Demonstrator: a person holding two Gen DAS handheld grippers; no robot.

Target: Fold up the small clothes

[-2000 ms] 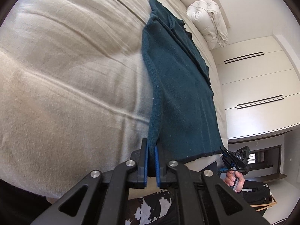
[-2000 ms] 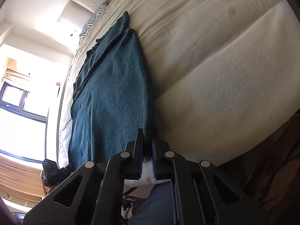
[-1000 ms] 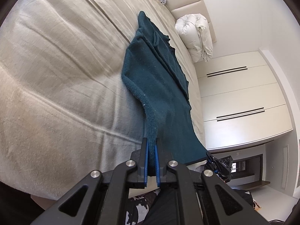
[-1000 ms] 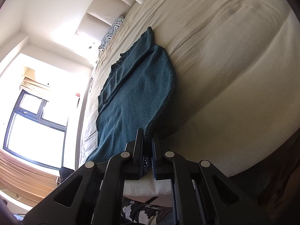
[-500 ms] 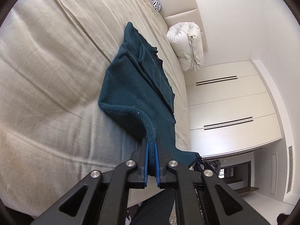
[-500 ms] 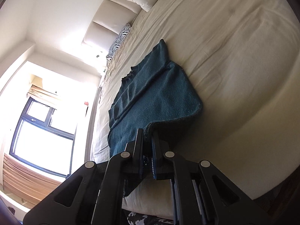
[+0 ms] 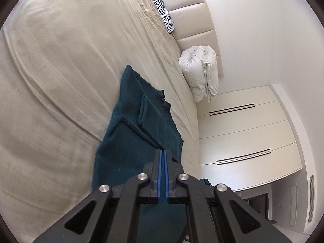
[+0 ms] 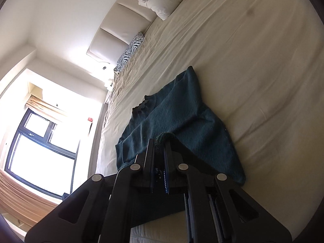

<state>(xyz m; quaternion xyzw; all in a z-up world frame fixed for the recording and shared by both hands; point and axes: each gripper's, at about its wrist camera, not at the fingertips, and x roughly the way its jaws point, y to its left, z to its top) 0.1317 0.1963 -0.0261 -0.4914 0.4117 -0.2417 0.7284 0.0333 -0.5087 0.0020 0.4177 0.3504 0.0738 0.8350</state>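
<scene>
A dark teal knit sweater [image 7: 131,141] lies on the beige bed [image 7: 60,60], doubled over on itself, its collar end pointing toward the headboard. My left gripper [image 7: 163,151] is shut on one corner of the lifted bottom edge, and cloth hangs beneath its fingers. In the right wrist view the sweater [image 8: 182,111] spreads ahead with a sleeve folded across it. My right gripper [image 8: 160,141] is shut on the other corner, a bunched bit of hem showing between its tips. Both grippers hover just above the sweater's body.
A rolled white duvet [image 7: 200,75] and a zebra-print pillow [image 7: 162,14] lie by the padded headboard [image 7: 192,20]. White wardrobe doors [image 7: 243,131] stand beyond the bed's far side. A bright window [image 8: 40,151] is on the other side. Bare sheet [image 8: 263,60] surrounds the sweater.
Both grippers have carried the bottom edge up and forward over the sweater toward its collar. The garment, stretched long before, now lies folded roughly in half.
</scene>
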